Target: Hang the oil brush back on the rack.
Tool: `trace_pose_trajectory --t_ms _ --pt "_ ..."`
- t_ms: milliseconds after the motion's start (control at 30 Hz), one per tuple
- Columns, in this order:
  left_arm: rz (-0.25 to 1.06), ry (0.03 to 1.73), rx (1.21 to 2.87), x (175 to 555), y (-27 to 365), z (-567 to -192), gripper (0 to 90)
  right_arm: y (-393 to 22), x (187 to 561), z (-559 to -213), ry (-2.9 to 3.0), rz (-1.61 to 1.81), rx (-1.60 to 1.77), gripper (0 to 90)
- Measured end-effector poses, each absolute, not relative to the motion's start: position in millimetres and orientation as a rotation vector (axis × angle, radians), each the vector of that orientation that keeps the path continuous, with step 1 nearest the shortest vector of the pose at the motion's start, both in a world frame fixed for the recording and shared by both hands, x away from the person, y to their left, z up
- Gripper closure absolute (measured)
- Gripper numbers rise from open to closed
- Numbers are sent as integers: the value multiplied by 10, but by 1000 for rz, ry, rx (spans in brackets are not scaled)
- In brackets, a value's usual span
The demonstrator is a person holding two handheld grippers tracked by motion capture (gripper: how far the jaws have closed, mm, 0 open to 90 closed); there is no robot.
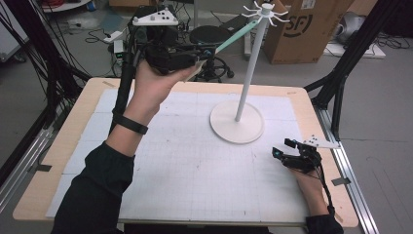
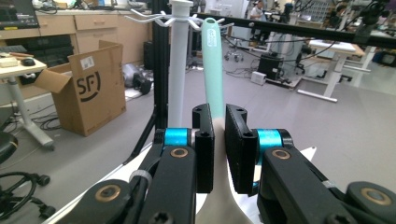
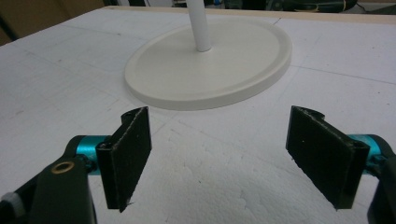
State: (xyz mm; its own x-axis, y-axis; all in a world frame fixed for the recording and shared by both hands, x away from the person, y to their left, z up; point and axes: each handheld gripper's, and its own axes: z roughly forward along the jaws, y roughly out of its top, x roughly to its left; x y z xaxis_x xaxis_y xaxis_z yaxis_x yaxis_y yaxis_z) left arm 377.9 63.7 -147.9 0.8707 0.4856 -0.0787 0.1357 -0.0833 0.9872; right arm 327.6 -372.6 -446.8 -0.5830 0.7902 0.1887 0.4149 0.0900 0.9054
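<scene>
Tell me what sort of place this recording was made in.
Most likely a robotics lab or workshop: the table sits inside a black metal frame, loose cables and a cardboard box lie on the floor, with workbenches behind.

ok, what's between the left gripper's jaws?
The left gripper is shut on a mint-green utensil: its handle runs up toward the white hook stand, hanging hole near the hooks. Its pale lower part widens below the jaws; that end is hidden by the gripper.

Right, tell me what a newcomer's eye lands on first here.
The left gripper, raised above the table's far edge, clamps a mint-green utensil whose tip nears the hooks atop the white stand. At the table's right, the right gripper rests on the white mat, jaws wide open.
</scene>
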Motion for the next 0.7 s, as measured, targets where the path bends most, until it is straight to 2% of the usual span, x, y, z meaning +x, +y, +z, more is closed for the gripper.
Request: trace_pose_trajectory --t_ms 700 --pt "336 516 1685 3880 544 -1555 823 -3724 3275 -4468 2031 1491 1188 220"
